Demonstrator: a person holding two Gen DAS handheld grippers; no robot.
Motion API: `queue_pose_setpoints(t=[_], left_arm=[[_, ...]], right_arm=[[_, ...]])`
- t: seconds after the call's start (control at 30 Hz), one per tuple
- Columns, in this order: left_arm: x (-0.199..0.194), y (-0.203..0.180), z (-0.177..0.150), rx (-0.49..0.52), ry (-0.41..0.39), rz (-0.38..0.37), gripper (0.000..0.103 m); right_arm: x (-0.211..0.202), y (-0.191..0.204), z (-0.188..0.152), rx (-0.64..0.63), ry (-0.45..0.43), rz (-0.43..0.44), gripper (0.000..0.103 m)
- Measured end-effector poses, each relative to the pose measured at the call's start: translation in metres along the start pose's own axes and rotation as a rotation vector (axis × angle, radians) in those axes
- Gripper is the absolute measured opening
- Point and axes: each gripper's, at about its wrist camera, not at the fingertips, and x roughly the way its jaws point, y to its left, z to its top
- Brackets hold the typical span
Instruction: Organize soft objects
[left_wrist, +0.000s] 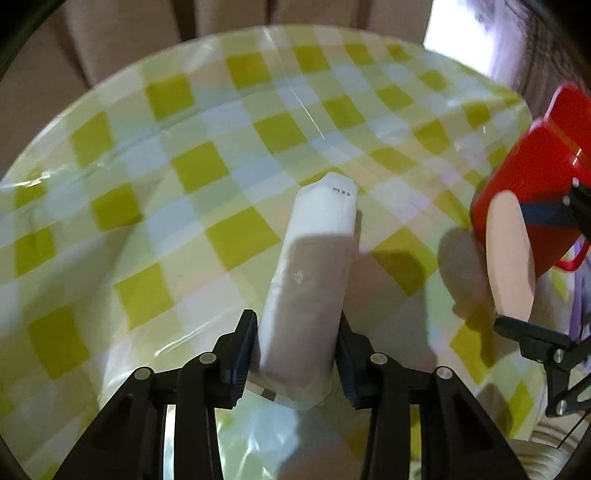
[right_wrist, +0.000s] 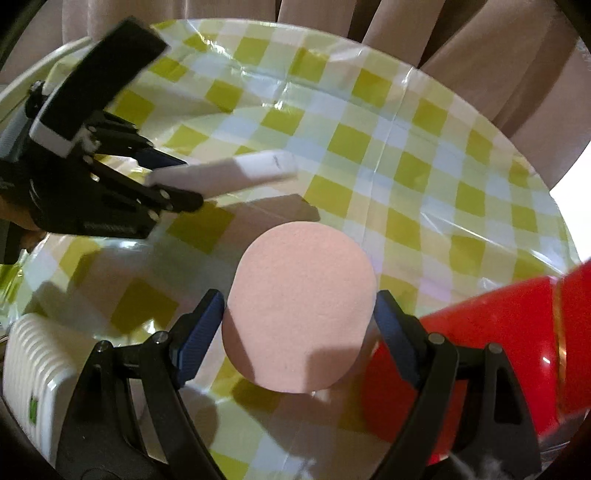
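Note:
A long white wrapped tissue pack (left_wrist: 314, 266) sticks out forward between the fingers of my left gripper (left_wrist: 297, 354), which is shut on its near end. From the right wrist view the same pack (right_wrist: 240, 170) hangs above the cloth in the left gripper (right_wrist: 188, 181) and casts a shadow. My right gripper (right_wrist: 299, 325) is shut on a round pink sponge (right_wrist: 299, 314), with both blue pads against its sides. In the left wrist view the sponge (left_wrist: 509, 254) and the right gripper (left_wrist: 535, 269) are at the right edge.
A round table carries a yellow-green checked plastic cloth (left_wrist: 184, 166) (right_wrist: 443, 166). A red glossy container (left_wrist: 535, 155) (right_wrist: 498, 343) stands at its right side. A white ribbed box (right_wrist: 37, 369) sits at the near left. Beige curtains hang behind the table.

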Motion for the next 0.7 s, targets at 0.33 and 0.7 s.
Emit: queue_pose_setpoints(t=[0.33,0.7], left_arm=[[-0.094,-0.024,-0.022,-0.100,-0.126,0.029,0.041],[-0.169,-0.135,-0.050,-0.123,-0.220,-0.156,0.041]], right_arm=[[-0.067,-0.007,-0.021,0.051,-0.092,-0.005,0.085],[-0.166,-0.048,-0.090,0.200,-0.167,-0.045,0.085]])
